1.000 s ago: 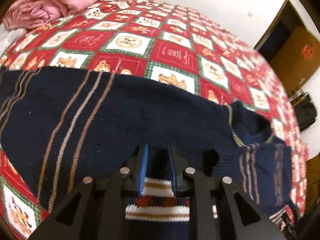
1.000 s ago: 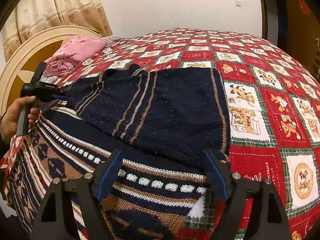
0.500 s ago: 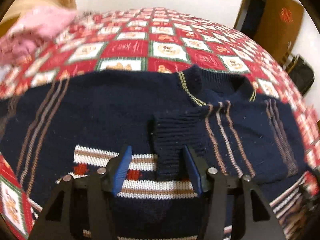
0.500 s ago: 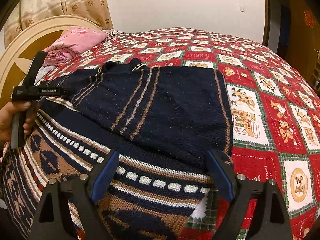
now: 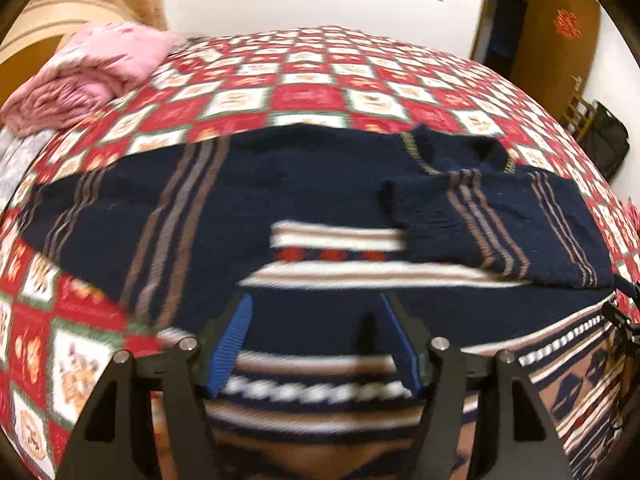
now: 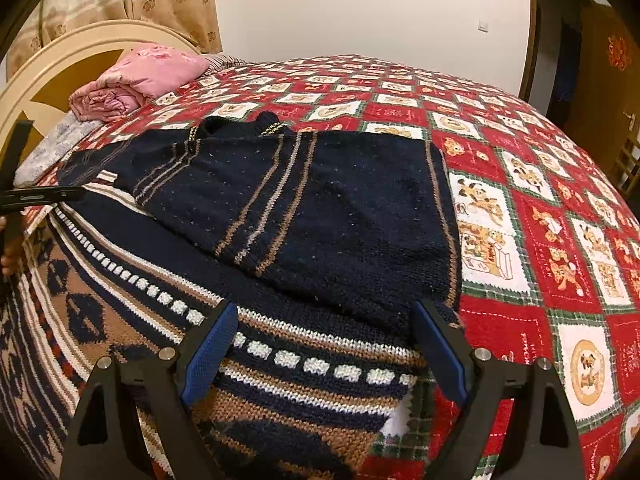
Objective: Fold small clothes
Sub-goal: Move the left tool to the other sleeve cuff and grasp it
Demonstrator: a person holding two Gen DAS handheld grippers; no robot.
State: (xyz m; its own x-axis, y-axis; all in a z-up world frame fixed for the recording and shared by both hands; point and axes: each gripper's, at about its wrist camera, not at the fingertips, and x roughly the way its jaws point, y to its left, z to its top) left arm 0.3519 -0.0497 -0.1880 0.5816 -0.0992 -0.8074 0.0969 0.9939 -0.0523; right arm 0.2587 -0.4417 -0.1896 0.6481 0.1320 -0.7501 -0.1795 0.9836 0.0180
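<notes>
While the left wrist view is smeared by motion, it shows the left tool [image 5: 322,340] at the bottom centre with its blue pads apart and opening, nothing caught between them; only knitted cloth lies beneath. Across the middle of that frame the navy sweater [image 5: 248,200] is spread on the bed [image 5: 320,96], its collar at the upper right, and one sleeve [image 5: 448,216] lies folded in over the body at the right of centre, its ribbed cuff pointing toward the middle. Below it, in the lower part of the frame, sits a patterned band of white, brown and red stripes; whether this is the sweater's own hem or a second garment I cannot tell. A pink quilt [image 5: 92,76] is bundled at the upper left. Turning to the right wrist view, the right tool [image 6: 326,354] stands at the bottom centre with its pads spread wide, holding nothing, poised over the patterned knit [image 6: 280,364] in the lower left and just short of the navy panel's near edge. The navy sweater [image 6: 320,208] fills the centre of this frame, and the left tool [image 6: 36,196] shows at the far left edge, carried by a hand [image 6: 10,256]. By my reading, the fold is at an early stage: one sleeve looks turned in and let go, while the other side, which runs out flat, and the lengthwise fold of the body remain to be done.
</notes>
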